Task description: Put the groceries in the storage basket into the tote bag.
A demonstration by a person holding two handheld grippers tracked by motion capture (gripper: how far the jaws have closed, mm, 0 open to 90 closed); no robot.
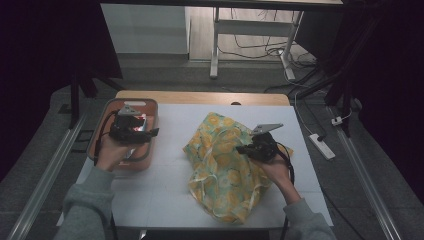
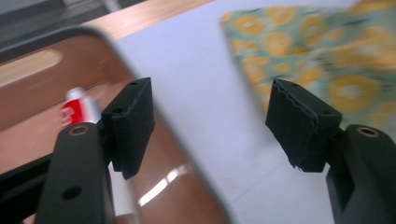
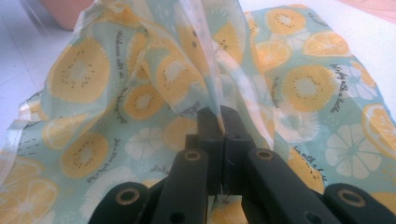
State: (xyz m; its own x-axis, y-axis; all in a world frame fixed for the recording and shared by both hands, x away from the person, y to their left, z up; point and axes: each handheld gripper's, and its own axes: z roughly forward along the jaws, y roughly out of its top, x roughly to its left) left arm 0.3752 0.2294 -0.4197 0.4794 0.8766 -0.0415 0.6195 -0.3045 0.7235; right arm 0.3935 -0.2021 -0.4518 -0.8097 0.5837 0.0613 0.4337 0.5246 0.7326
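A white-topped table (image 1: 165,195) held a crumpled yellow-and-teal citrus-print fabric bag (image 1: 220,170) right of centre, its long axis running near to far. At far left sat a brown rounded plastic bin (image 1: 147,105) holding a red-and-white tube (image 2: 79,105). The right gripper (image 3: 217,122) pinched a fold of the bag's fabric. The left gripper (image 2: 210,126), jaws wide and empty, hung over the bin's rim.

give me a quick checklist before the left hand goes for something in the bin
1. Right gripper shut on the fruit-print bag: ok, a fold is pinched between its jaws.
2. Left gripper open with nothing between its jaws: ok.
3. Left gripper over the brown bin: ok in the high view.
4. Red-and-white tube in the bin reachable: cannot tell, blurred and partly hidden.
5. Bag mouth open: cannot tell.
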